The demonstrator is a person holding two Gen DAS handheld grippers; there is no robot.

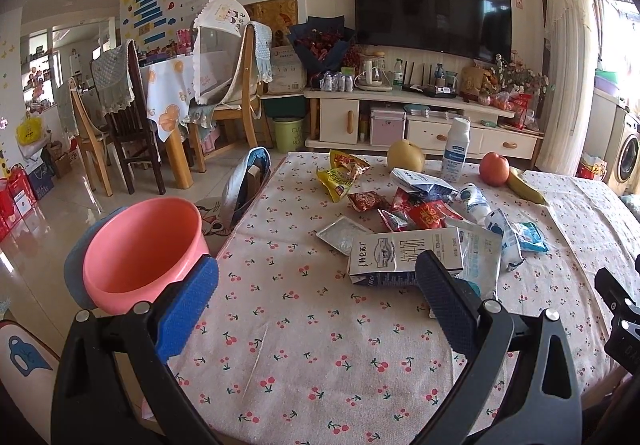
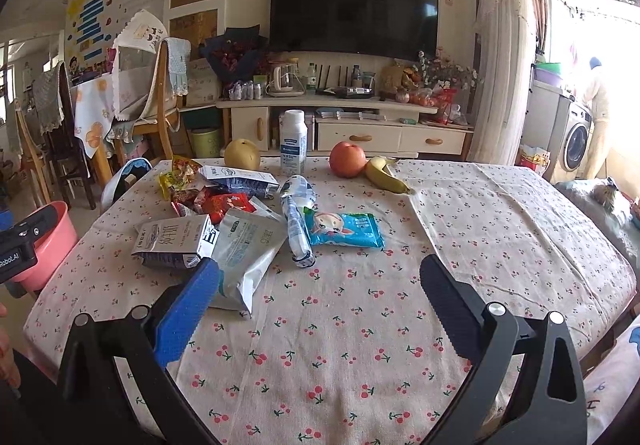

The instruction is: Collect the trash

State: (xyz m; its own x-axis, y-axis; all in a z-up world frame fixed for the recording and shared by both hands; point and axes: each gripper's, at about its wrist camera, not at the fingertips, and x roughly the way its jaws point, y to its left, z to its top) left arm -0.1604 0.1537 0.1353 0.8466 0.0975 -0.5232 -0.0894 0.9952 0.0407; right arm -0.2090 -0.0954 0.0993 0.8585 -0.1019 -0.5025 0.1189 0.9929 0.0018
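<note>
Cherry-print tablecloth [image 2: 340, 325] lies under both hand-held grippers, left [image 1: 316, 281] and right [image 2: 320, 285], hovering wide open, empty.

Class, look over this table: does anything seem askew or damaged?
Yes. The milk carton lies toppled on its side, dented, and a plastic bottle beside it lies crushed flat, while the white bottle behind stands upright.
</note>
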